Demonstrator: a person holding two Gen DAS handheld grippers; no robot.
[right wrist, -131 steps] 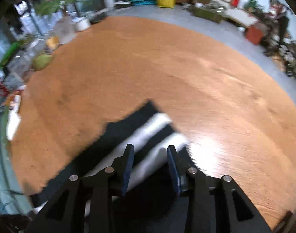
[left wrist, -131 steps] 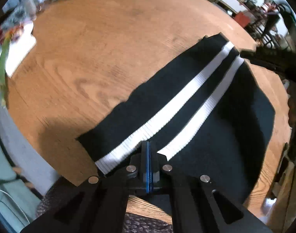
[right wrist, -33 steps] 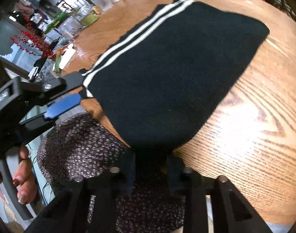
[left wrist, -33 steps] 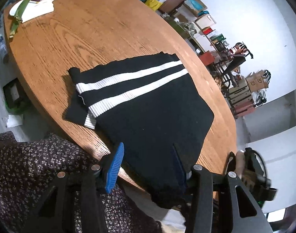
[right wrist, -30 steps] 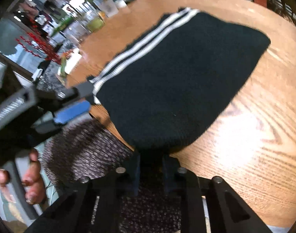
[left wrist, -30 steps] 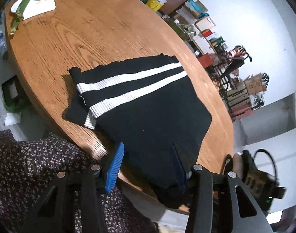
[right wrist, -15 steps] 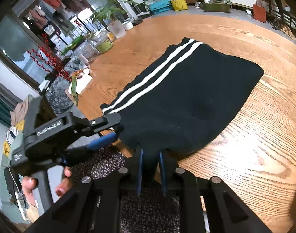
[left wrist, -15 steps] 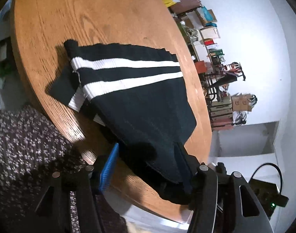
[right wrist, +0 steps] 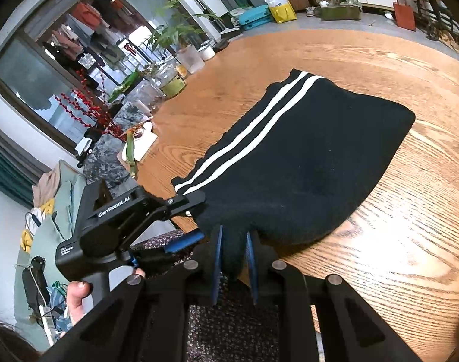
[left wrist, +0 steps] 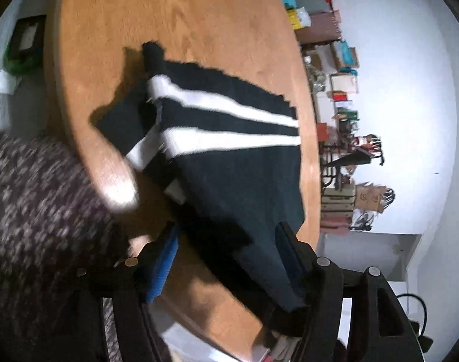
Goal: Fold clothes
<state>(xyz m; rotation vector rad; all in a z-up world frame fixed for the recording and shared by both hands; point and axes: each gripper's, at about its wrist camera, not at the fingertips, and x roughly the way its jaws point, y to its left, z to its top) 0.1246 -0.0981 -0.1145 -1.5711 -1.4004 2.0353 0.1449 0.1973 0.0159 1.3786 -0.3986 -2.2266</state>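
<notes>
A black knit garment with two white stripes lies folded on the round wooden table; it also shows in the left wrist view. My right gripper is shut on the garment's near edge at the table's rim. My left gripper is open, its jaws wide on either side of the garment's near corner, with the cloth lying between them. In the right wrist view the left gripper sits just left of the right one, at the same edge.
Jars, plants and a white dish stand at the table's far left edge. A patterned dark fabric lies below the near rim. Shelves and boxes fill the room behind.
The left gripper has swung in and tilted, its open jaws now straddling the near corner. The right gripper has closed tighter on the near edge and lifted it slightly.
</notes>
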